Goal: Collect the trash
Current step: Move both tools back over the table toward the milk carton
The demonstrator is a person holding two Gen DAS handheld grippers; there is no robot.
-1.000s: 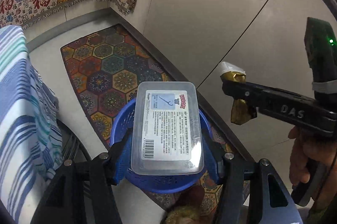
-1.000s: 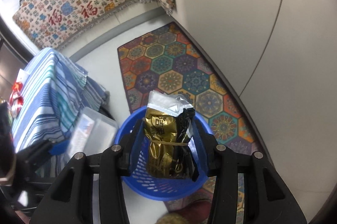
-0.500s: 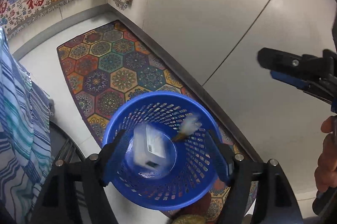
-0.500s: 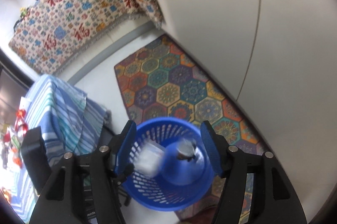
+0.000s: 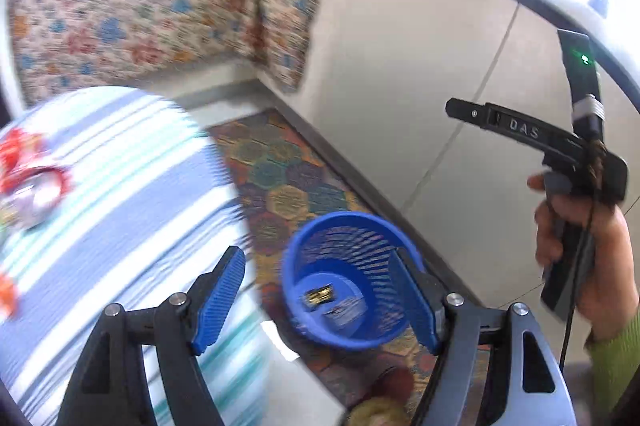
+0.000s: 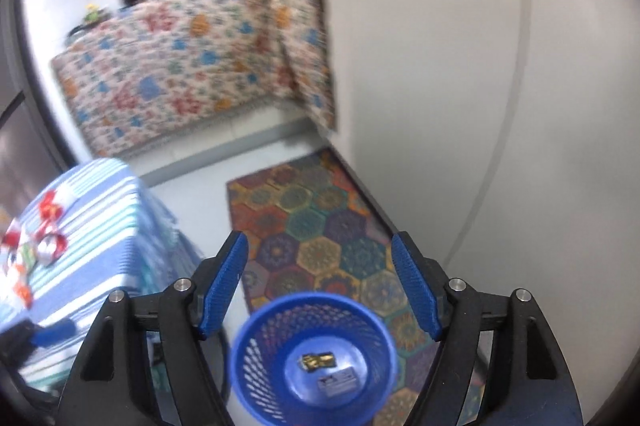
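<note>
Grey floor tiles carry a hexagon-patterned rug (image 6: 320, 238), and the blue mesh basket (image 6: 256, 378) stands on the rug's near end. Inside the basket, on its bottom, lie a gold wrapper (image 6: 318, 361) and, just beside it, a clear plastic box (image 6: 337, 384). Left gripper (image 5: 326, 300) is spread wide and holds nothing. Right gripper (image 6: 320, 290) is likewise spread and empty, above the basket. Left of the basket stands a striped-cloth table (image 5: 120, 186) bearing red wrappers (image 5: 32, 178).
</note>
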